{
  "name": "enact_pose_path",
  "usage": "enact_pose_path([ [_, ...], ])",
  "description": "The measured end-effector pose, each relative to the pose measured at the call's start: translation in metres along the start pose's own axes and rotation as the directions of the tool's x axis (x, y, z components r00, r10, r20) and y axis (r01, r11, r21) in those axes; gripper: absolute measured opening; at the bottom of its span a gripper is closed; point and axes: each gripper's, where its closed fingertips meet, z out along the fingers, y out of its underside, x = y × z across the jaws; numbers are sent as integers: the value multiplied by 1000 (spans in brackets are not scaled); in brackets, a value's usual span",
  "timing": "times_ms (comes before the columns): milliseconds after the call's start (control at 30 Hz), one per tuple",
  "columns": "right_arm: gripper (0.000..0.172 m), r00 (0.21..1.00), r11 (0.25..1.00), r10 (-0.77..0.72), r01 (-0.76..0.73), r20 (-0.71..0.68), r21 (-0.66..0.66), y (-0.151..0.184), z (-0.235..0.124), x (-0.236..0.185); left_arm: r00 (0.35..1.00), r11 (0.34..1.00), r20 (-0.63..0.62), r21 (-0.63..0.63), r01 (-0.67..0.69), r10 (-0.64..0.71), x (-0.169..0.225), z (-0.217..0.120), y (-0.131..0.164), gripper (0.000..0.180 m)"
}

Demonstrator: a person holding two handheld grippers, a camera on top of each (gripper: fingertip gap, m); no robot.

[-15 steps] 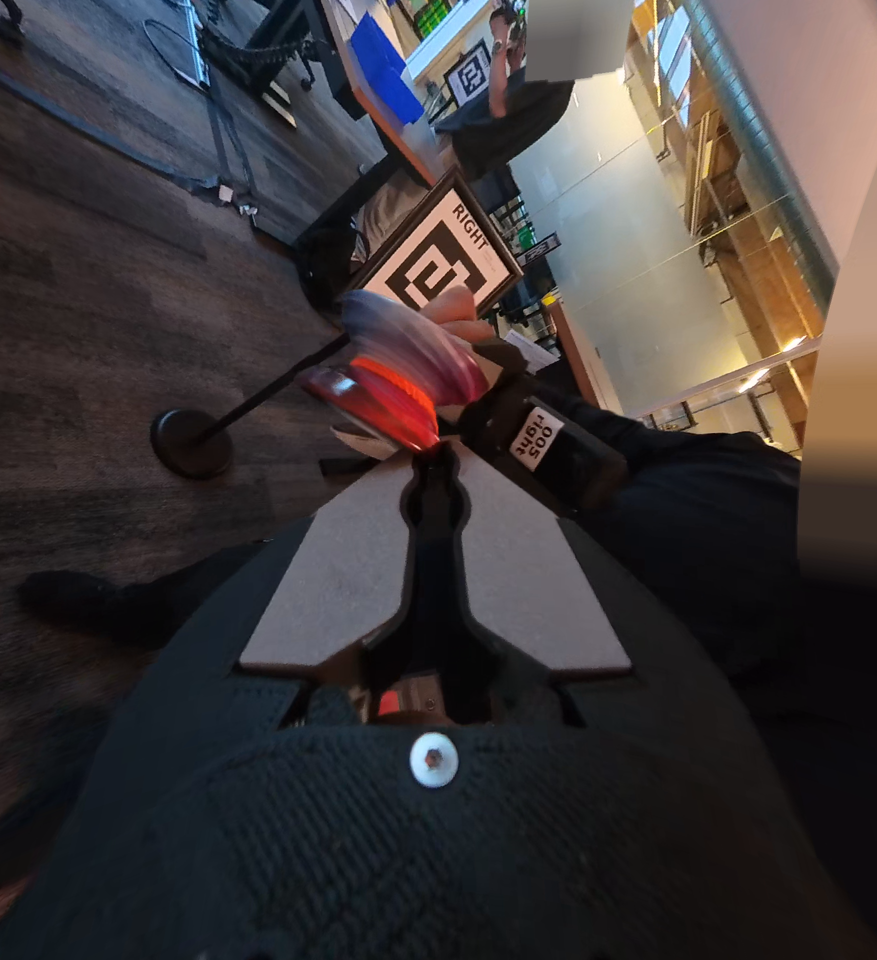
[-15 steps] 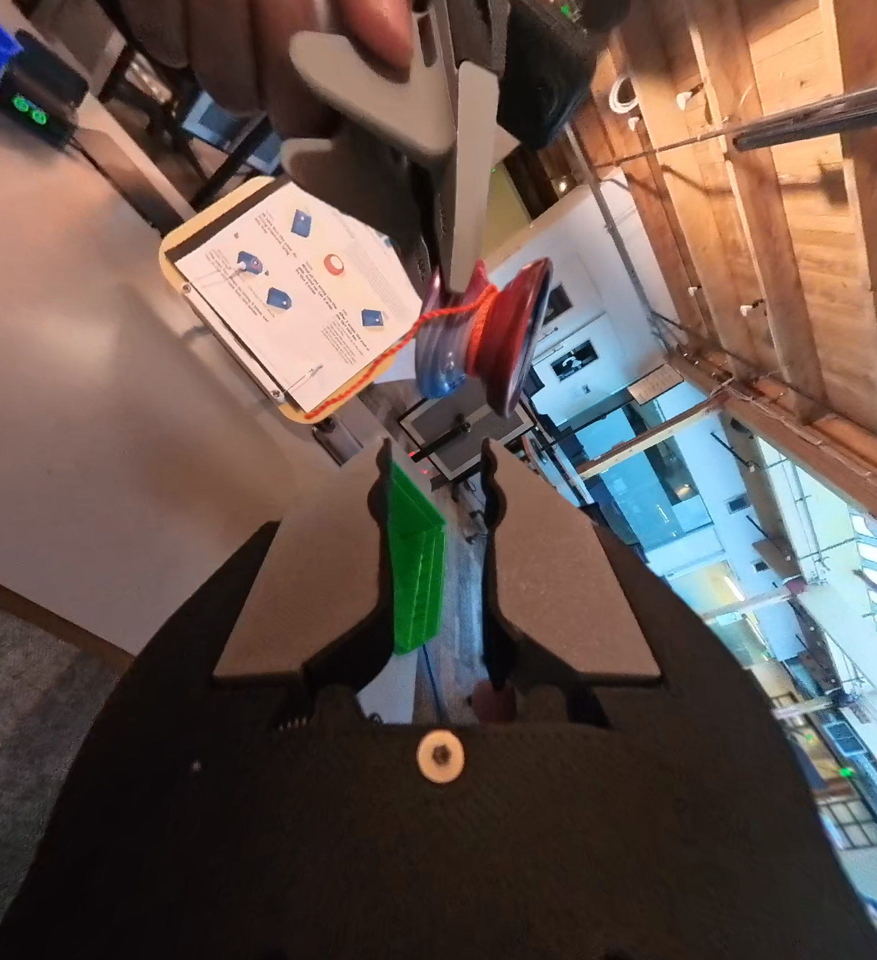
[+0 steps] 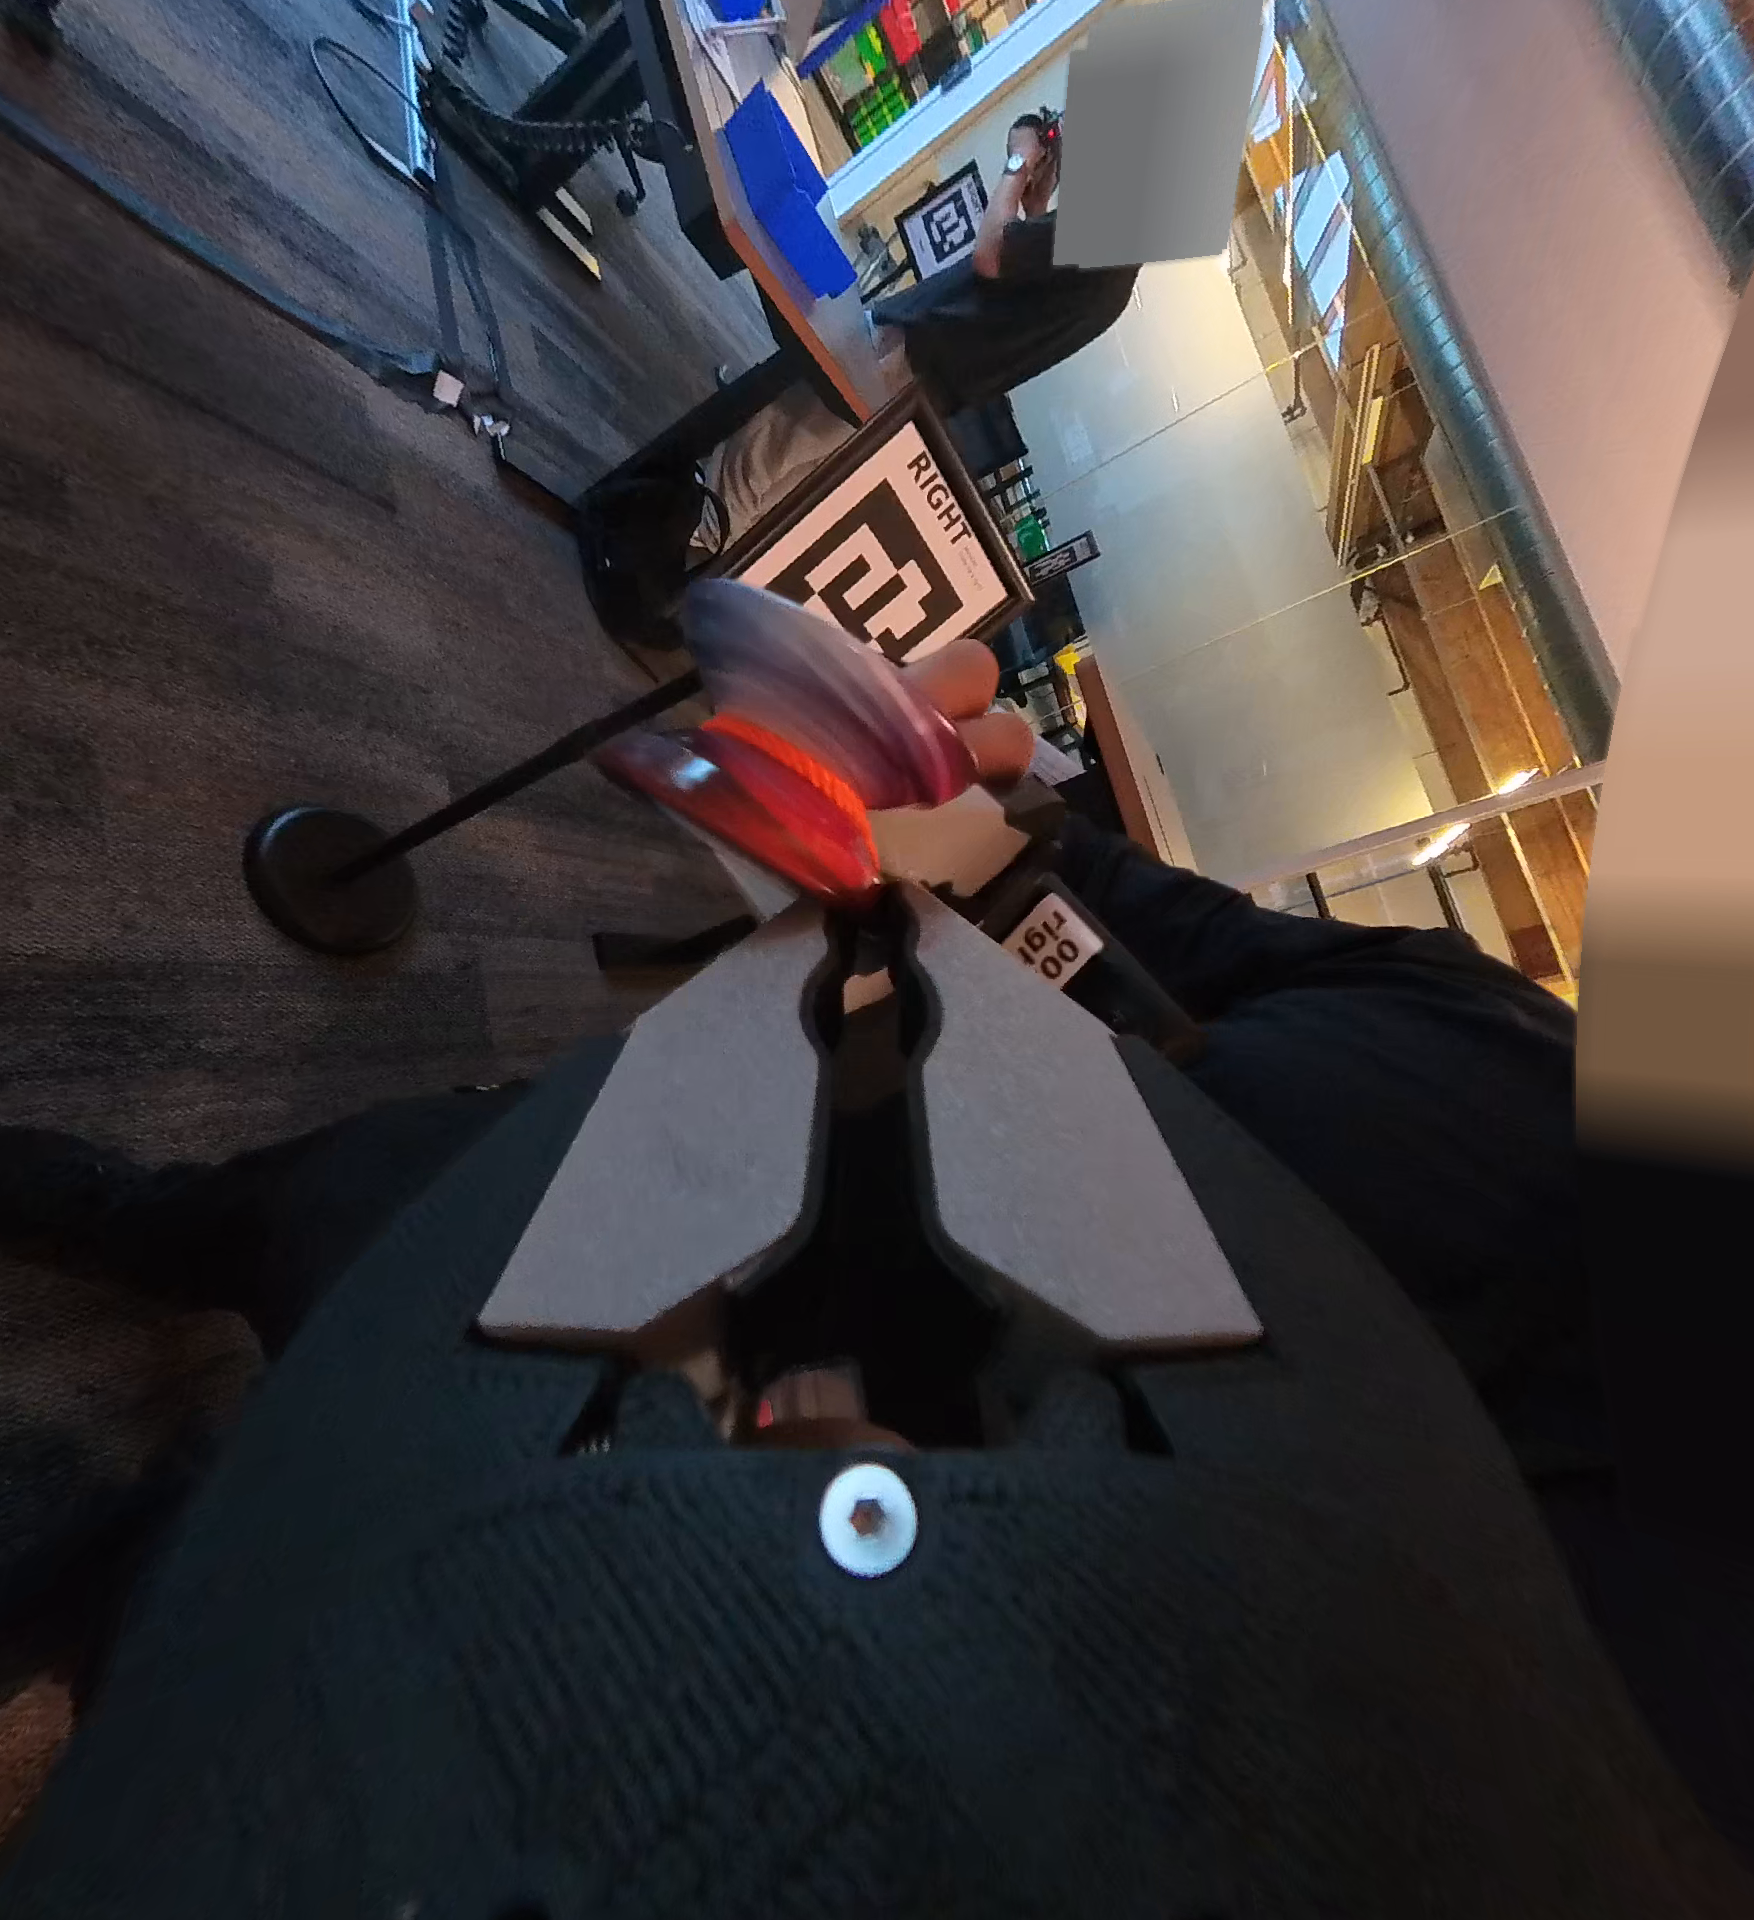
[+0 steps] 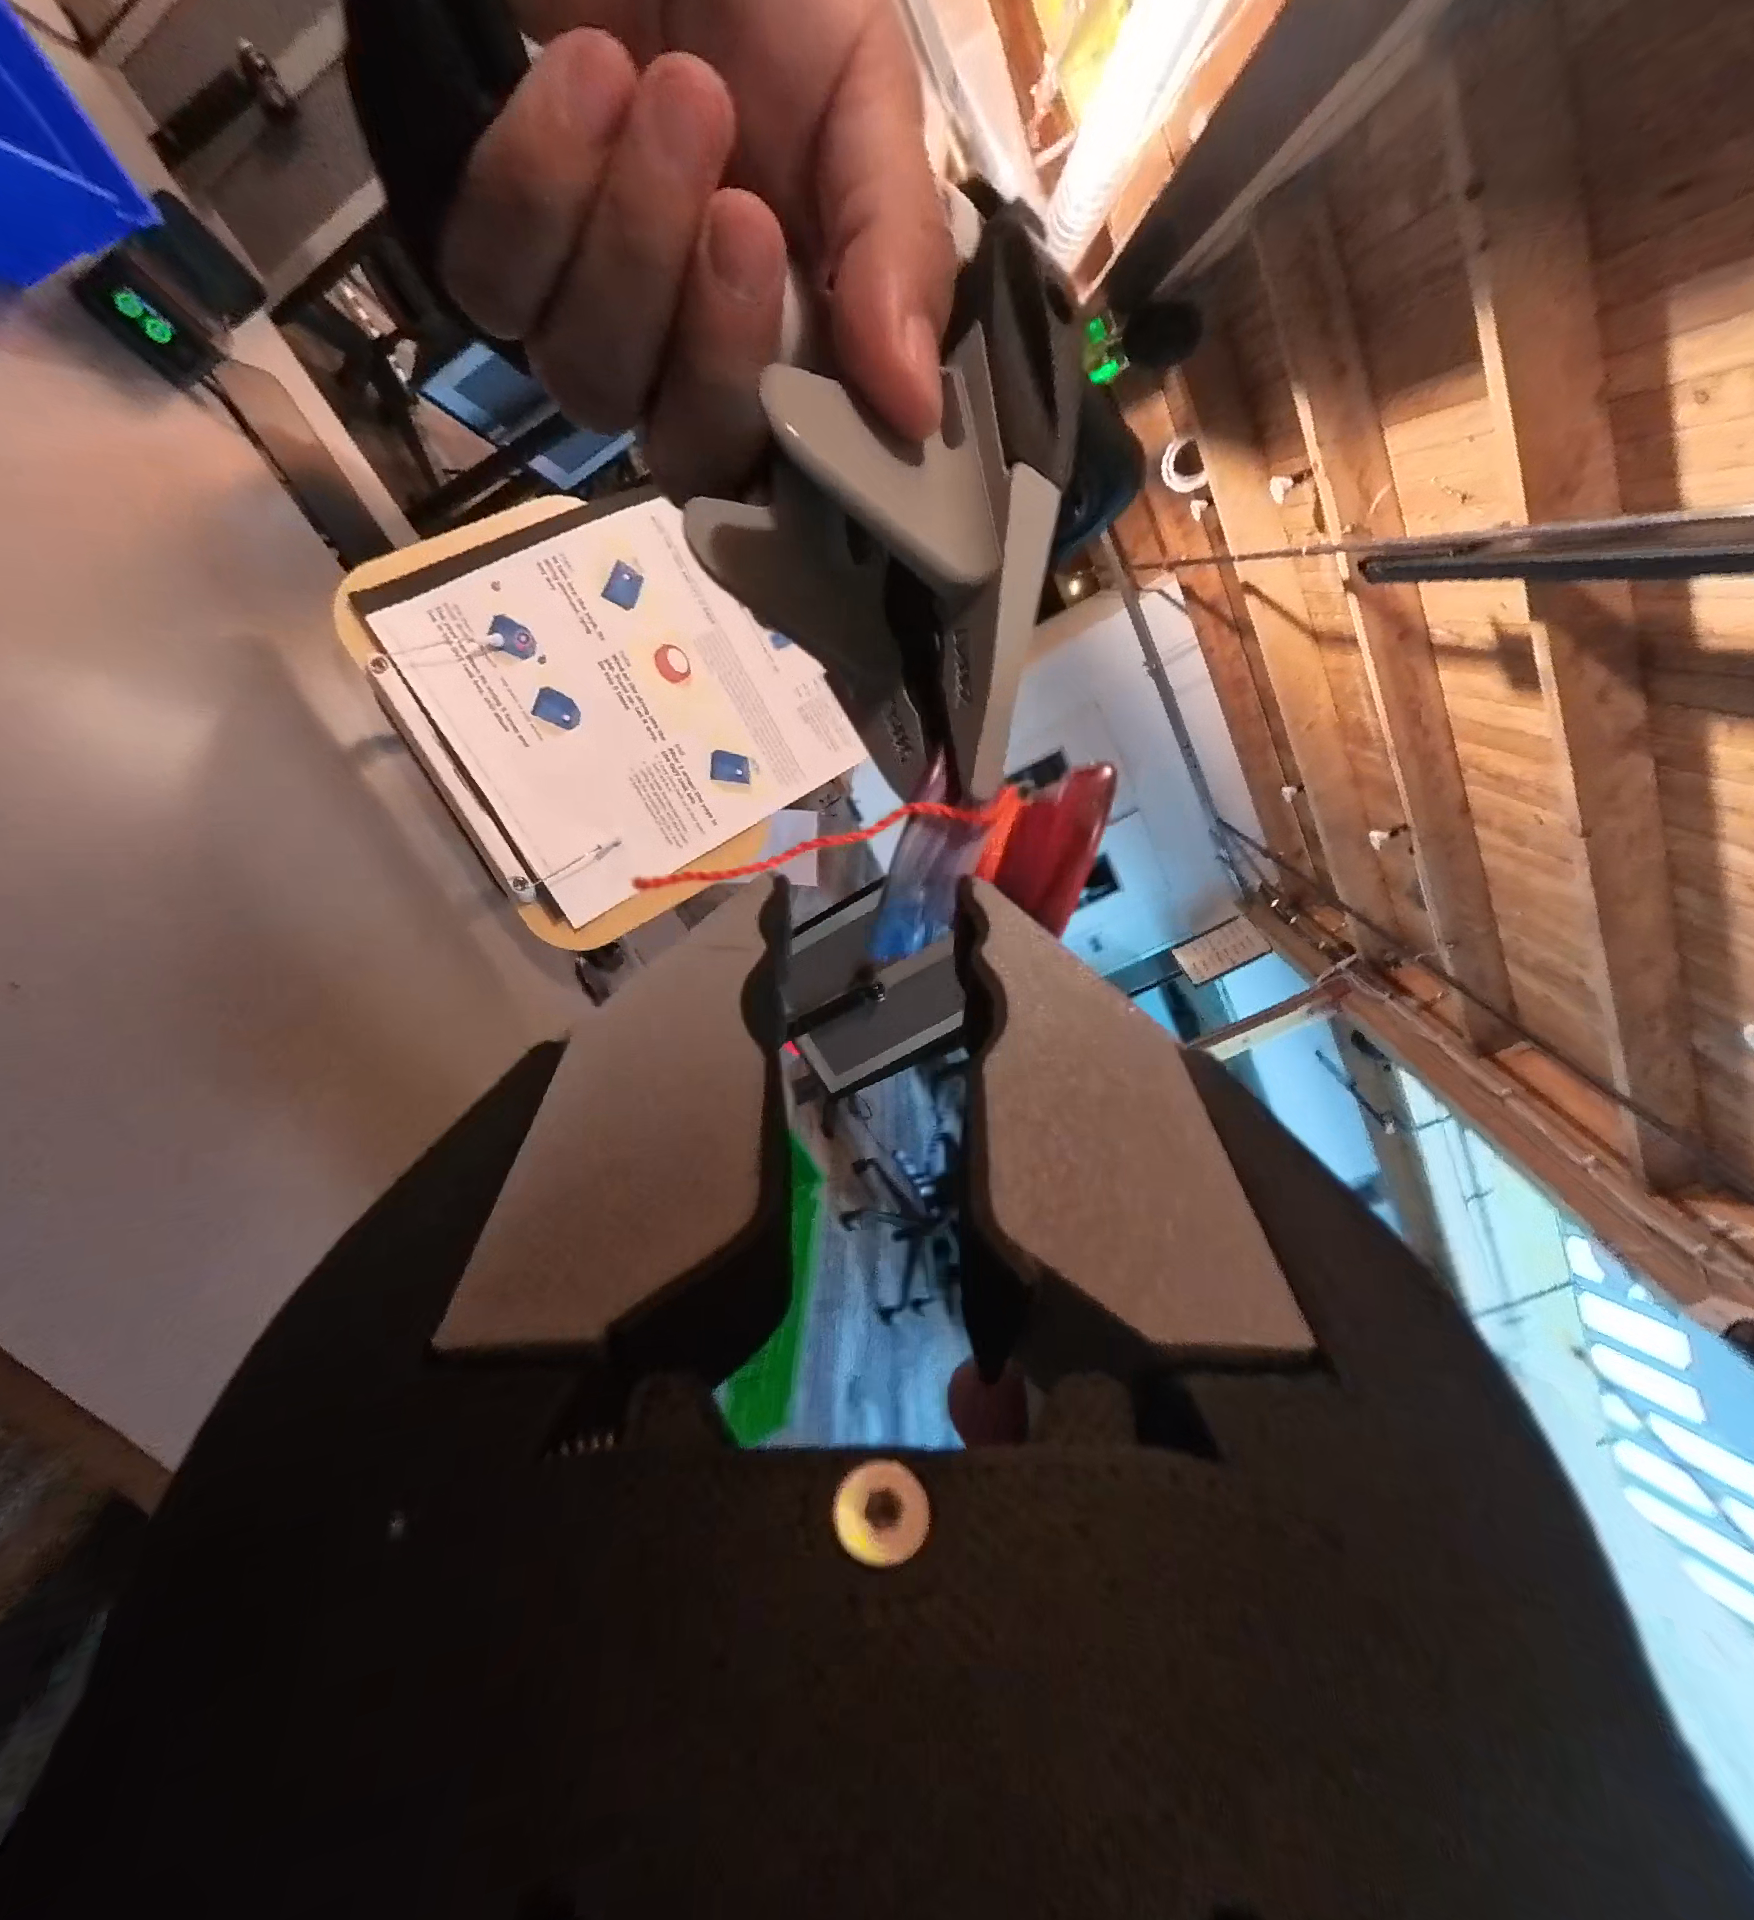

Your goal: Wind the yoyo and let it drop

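Two shell halves make up the yoyo (image 4: 1049, 842), one red and one clear bluish, with orange string (image 4: 769, 857) packed in the groove between them. It is held up in the air between the two grippers, well above the floor. The left gripper (image 3: 875, 914) has it: its jaws are closed on the rim, and from the right side one finger seems to sit in the groove. The right gripper (image 4: 871, 904) has its jaws apart, just short of the bluish half, and grips nothing.

I'd judge the yoyo light, hard and glossy, so it could slip or swivel if pinched on its curved faces. The rim is the safer hold. The string is thin and limp, and it is best pinched close to its loose end.

The right wrist view shows a tail of string trailing off to the left with its end hanging free, the gap between the right jaws, and the hand (image 4: 707, 239) wrapped round the left gripper. Behind them is a printed sheet (image 4: 592, 707) on a board.

The left wrist view shows none of that tail. It shows the wound coils up close, the right gripper behind the yoyo, a round-based stand (image 3: 333, 883) and a framed marker (image 3: 883, 582).
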Motion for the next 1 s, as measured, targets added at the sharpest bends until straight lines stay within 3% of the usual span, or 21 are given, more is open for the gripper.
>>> enact_pose_path([
  [33, 27, 999, 999, -40, 40, 2, 9, -1, 0, -1, 1000, 1000, -1, -1, 2, -2, 0, 0, 1, 3],
  [300, 22, 958, 956, -287, 287, 5, 64, -9, 1, -6, 999, 999, -14, 10, 50, -50, -5, 0, 0, 2],
  [533, 22, 867, 864, -498, 492, 34, 109, -8, 5, -15, 992, 993, -55, 25, 115, -114, -10, -2, -4, 2],
  [700, 20, 807, 808, -586, 577, 66, 124, -1, 8, -17, 990, 992, -73, 15, 122, -121, -8, 1, -4, 2],
  [800, 9, 781, 783, -619, 606, 78, 139, 0, 9, -16, 990, 993, -72, 7, 120, -119, -8, 1, -2, 2],
  [1000, 15, 754, 753, -652, 633, 75, 180, -8, 9, -23, 989, 992, -77, 20, 127, -125, -10, -1, -5, 2],
])
